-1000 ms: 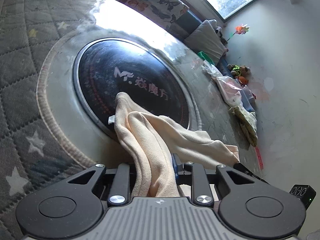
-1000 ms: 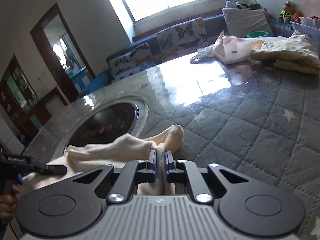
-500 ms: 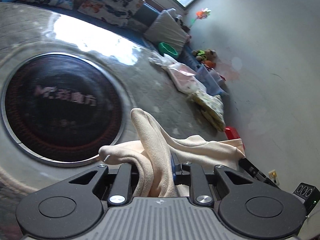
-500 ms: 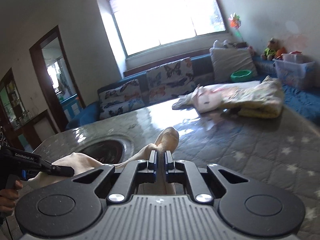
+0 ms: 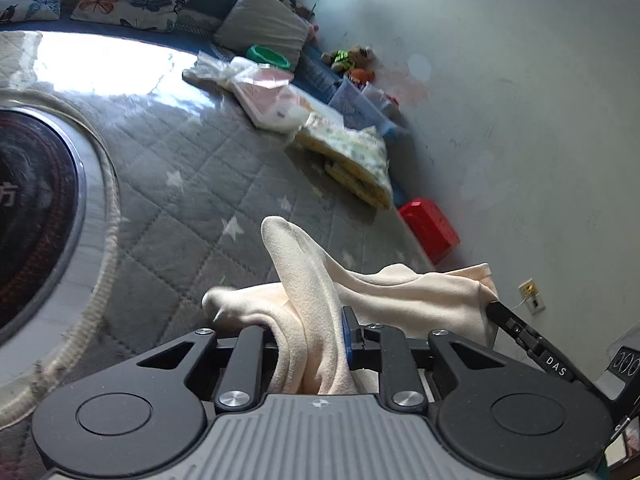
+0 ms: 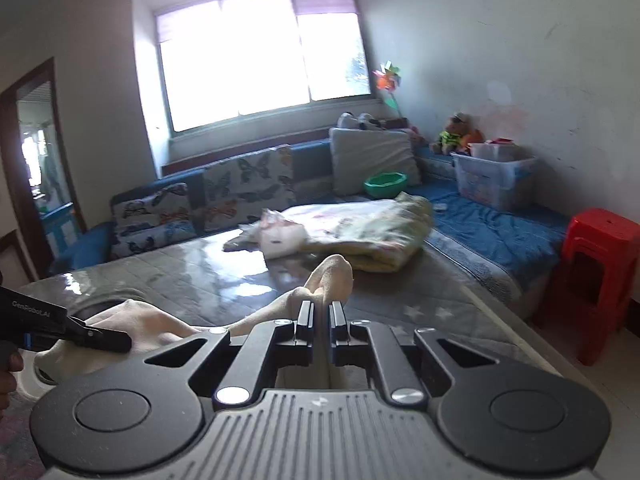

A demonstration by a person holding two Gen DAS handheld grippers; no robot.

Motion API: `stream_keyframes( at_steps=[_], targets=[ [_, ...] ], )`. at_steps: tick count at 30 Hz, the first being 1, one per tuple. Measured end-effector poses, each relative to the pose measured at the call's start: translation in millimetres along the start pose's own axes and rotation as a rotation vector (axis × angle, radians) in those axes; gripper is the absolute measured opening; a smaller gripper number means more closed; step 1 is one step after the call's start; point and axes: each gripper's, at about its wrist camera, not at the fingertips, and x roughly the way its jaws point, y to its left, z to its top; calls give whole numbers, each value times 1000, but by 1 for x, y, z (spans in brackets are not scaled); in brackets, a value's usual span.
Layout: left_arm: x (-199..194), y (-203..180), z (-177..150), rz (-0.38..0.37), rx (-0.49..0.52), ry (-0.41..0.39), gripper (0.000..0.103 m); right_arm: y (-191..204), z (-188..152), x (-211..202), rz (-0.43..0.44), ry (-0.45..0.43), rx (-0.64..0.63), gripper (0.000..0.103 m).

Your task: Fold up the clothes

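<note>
Grippers (image 5: 310, 336) (image 6: 320, 322) tilted down, pinching cream garment (image 5: 312, 280)

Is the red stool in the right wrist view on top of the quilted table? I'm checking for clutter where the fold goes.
No, the red stool stands on the floor beside the quilted table.

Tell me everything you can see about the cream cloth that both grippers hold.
The cream cloth looks like soft, fleecy fabric, plain and without print. It is bunched and creased, not folded flat. The left gripper and the right gripper each pinch a fold of it; it stretches between them above the grey quilted cover.
</note>
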Motion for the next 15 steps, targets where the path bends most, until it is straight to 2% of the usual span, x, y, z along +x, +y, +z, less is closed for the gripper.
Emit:
stream_keyframes(
  at_steps=[2,5,6,7,10,12,15],
  targets=[
    [13,0,-6,24,12,31,21,-8,-10,7,-24,31,8,6],
    [19,4,-17,81,26,63,29,-16,-26,20,-62,83,8,7],
    [20,5,-19,98,37,73,39,-18,-30,23,-79,96,-2,7],
    [17,7,-18,116,45,68,46,-19,-32,26,-81,113,-7,7],
    [8,10,-15,172,64,44,57,-22,-32,26,-99,110,1,10],
    [0,11,-10,198,71,14,61,-19,-28,24,-87,94,-10,11],
    [-3,3,-4,209,98,-27,61,-8,-23,27,-41,89,-32,14]
  ],
)
